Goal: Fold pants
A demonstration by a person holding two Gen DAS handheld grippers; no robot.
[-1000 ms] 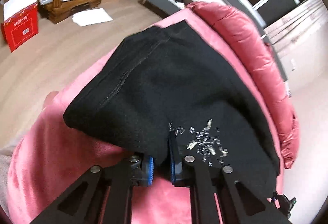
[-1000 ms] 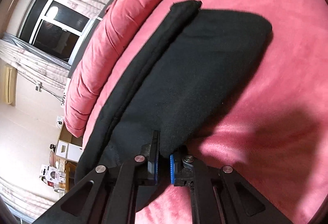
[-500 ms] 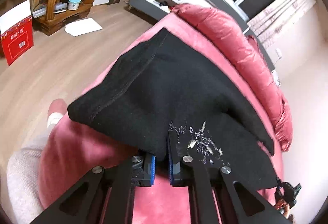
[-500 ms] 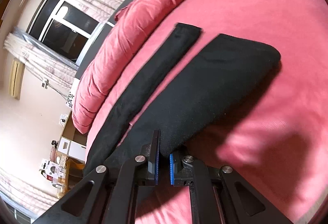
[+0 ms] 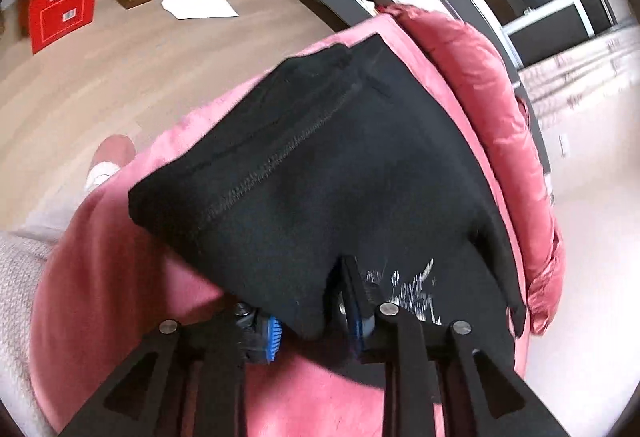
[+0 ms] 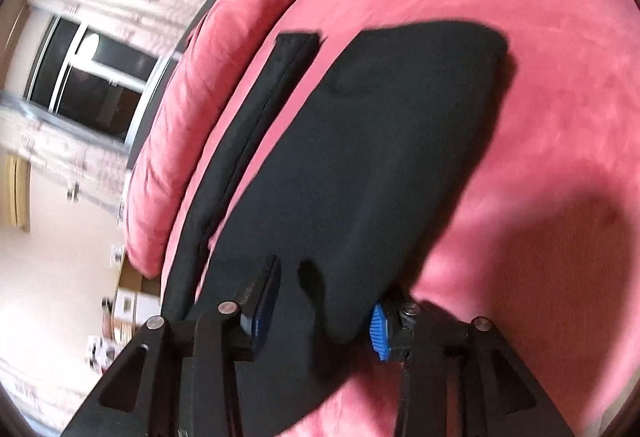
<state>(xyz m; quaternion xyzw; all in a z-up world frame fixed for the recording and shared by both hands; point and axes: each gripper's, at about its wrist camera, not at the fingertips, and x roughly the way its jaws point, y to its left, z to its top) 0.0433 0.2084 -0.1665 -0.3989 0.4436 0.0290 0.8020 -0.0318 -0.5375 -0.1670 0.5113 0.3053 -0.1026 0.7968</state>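
Black pants (image 5: 360, 173) with a small white embroidered pattern near one edge are lying on a pink velvety bed cover (image 6: 540, 117). A glossy pink quilt (image 5: 488, 109) is running along the bed's far edge. Blue pads (image 6: 378, 329) are showing on black grippers. A red box (image 5: 60, 9) with a white flap is sitting on the pale wood floor.

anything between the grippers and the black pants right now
Nothing visible. A fold of the black pants sits directly between the jaws of the left gripper and the right gripper; both have just been opening.
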